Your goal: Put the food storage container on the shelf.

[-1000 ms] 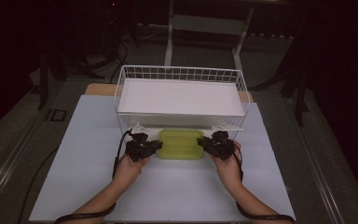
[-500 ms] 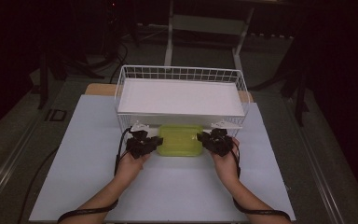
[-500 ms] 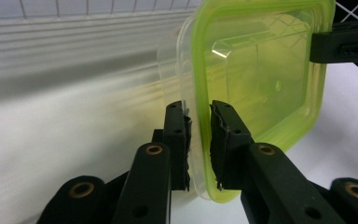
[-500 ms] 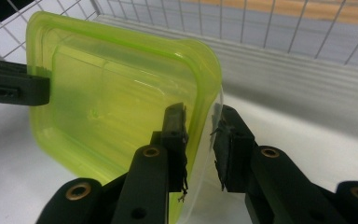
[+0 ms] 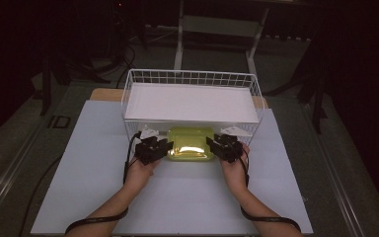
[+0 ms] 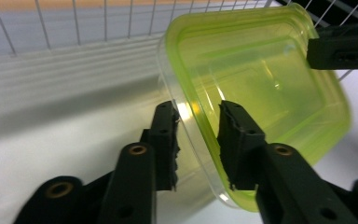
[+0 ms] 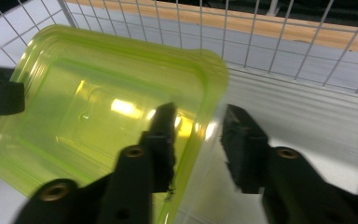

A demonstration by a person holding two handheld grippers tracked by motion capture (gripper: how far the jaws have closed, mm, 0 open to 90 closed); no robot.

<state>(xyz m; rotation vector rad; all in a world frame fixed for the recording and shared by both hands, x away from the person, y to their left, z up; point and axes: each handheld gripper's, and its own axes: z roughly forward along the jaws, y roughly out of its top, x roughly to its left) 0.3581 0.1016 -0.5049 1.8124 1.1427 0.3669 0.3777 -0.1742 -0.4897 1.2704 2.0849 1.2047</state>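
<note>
Left gripper [image 5: 159,149] pinches the left rim of the green container [image 5: 191,143], held at the wire basket's [image 5: 192,79] front edge, right gripper [image 5: 219,145] pinching its right rim; mid-carry, next likely an even two-handed lift.

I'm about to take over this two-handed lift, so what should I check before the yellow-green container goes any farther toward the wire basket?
1. Left gripper straddles the container rim, one jaw inside, one outside: ok.
2. Right gripper straddles the opposite rim: ok.
3. Jaws actually clamped on the wall: cannot tell; gaps show beside the wall in both gripper views.
4. Container level: not ok, it looks tilted in both gripper views.
5. Container empty: ok, nothing visible inside.
6. Clearance under the wire basket shelf: cannot tell.
</note>
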